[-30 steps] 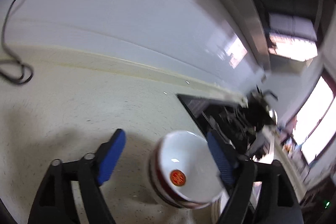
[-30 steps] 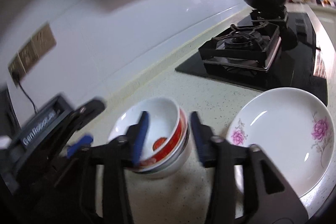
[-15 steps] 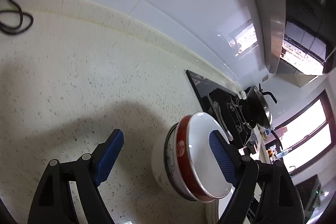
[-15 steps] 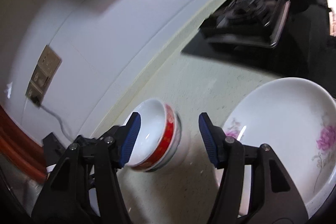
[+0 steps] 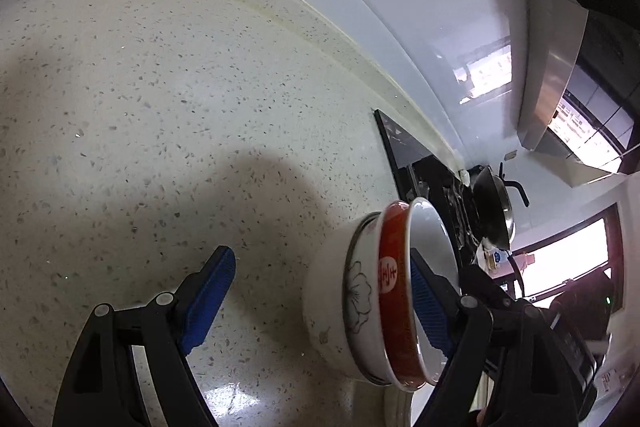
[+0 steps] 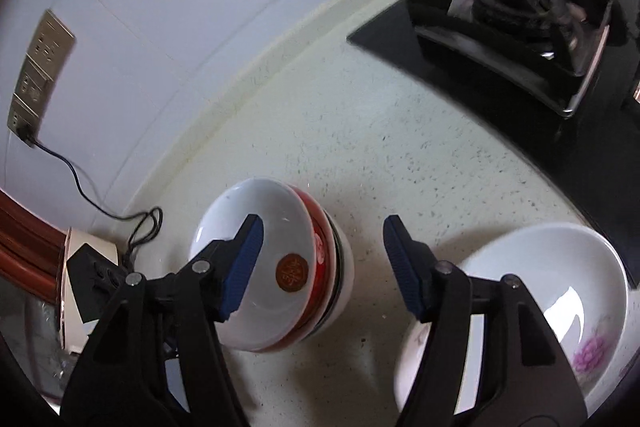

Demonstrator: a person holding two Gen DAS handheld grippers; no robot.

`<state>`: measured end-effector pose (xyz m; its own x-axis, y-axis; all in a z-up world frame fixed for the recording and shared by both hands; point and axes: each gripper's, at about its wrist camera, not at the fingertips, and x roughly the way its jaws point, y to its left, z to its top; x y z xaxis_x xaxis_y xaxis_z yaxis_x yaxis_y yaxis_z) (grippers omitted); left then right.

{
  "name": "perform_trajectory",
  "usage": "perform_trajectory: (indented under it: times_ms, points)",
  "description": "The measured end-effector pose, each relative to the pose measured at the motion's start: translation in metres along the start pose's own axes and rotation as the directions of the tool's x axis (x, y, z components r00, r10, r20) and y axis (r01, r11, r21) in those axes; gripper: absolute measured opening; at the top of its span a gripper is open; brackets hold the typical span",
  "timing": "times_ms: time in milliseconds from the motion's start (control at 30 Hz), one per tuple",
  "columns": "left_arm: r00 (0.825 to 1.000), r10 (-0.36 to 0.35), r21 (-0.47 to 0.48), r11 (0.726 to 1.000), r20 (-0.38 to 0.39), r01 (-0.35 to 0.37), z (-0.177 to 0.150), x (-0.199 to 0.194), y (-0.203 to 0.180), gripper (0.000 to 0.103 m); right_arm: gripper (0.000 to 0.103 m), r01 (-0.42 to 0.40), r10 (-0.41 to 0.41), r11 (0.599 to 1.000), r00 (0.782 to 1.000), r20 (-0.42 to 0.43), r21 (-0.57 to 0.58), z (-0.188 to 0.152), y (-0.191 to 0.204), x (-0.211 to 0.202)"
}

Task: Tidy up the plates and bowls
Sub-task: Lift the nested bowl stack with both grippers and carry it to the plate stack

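Two bowls sat nested on the counter [image 6: 400,155], the red-banded bowl [image 6: 276,267] inside the white flowered bowl [image 5: 340,291]; the right gripper [image 6: 320,267], jaws just widening, had let go; the left gripper [image 5: 320,303] stood apart, clasping nothing; the flowered plate [image 6: 560,267] lay just beside, likely next.

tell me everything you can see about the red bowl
The red bowl is glossy ceramic, white inside with a red outer band and a round red-gold emblem on its bottom. It sits nested in a white bowl with a black flower outline, on the speckled countertop. Neither pair of tongs visibly grips it.
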<state>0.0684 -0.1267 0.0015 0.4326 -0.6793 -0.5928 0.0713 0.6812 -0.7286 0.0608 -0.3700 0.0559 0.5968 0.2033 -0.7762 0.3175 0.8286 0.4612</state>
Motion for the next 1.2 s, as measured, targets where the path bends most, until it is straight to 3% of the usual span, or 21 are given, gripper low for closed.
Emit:
perform_trajectory:
  times_ms: [133, 333, 467, 600, 767, 900, 967, 1000, 1033, 1067, 1200]
  points:
    - [1.000, 0.001, -0.023, 1.000, 0.003, -0.001, -0.002, -0.001, 0.000, 0.085, 0.066, 0.042, -0.051, 0.996, 0.992, -0.119, -0.074, -0.002, 0.002, 0.023]
    - [1.000, 0.006, -0.025, 1.000, -0.005, -0.006, -0.009, 0.003, -0.003, 0.085, 0.063, 0.022, -0.040, 0.996, 0.974, -0.222, -0.081, -0.004, -0.006, 0.039]
    - [1.000, -0.013, -0.019, 1.000, -0.014, 0.012, -0.013, 0.006, -0.008, 0.085, 0.054, 0.005, -0.048, 0.989, 0.954, -0.295, -0.145, -0.006, 0.005, 0.050]
    - [0.999, -0.043, -0.037, 0.998, -0.010, 0.042, -0.015, 0.007, -0.008, 0.085, 0.050, 0.003, -0.072, 0.978, 0.944, -0.322, -0.211, -0.006, 0.017, 0.054]
    - [0.999, -0.042, -0.033, 0.999, -0.001, 0.042, -0.016, 0.007, -0.009, 0.085, 0.050, -0.054, -0.014, 0.982, 0.933, -0.359, -0.181, -0.002, 0.014, 0.060]
    - [0.999, -0.042, -0.027, 0.999, -0.016, 0.042, -0.015, 0.006, -0.009, 0.084, 0.047, -0.059, -0.002, 0.984, 0.937, -0.349, -0.166, -0.010, 0.015, 0.059]
    - [0.998, -0.047, -0.025, 0.999, -0.034, 0.046, -0.015, 0.006, -0.008, 0.077, 0.047, -0.054, -0.006, 0.984, 0.941, -0.337, -0.169, -0.013, 0.017, 0.058]
    - [0.997, -0.058, -0.033, 0.998, -0.044, 0.057, -0.014, 0.006, -0.005, 0.070, 0.047, -0.054, -0.005, 0.984, 0.944, -0.330, -0.169, -0.015, 0.018, 0.058]
    - [0.996, -0.064, -0.042, 0.997, -0.055, 0.062, -0.014, 0.005, -0.002, 0.054, 0.046, -0.053, -0.005, 0.984, 0.946, -0.325, -0.168, -0.016, 0.018, 0.058]
    - [0.997, -0.053, -0.042, 0.998, -0.060, 0.051, -0.014, 0.005, -0.001, 0.049, 0.046, -0.049, -0.008, 0.984, 0.948, -0.318, -0.171, -0.017, 0.019, 0.057]
    - [0.999, -0.024, -0.029, 0.999, -0.048, 0.022, -0.013, -0.001, 0.002, 0.047, 0.046, -0.048, -0.005, 0.985, 0.951, -0.308, -0.165, -0.024, 0.026, 0.059]
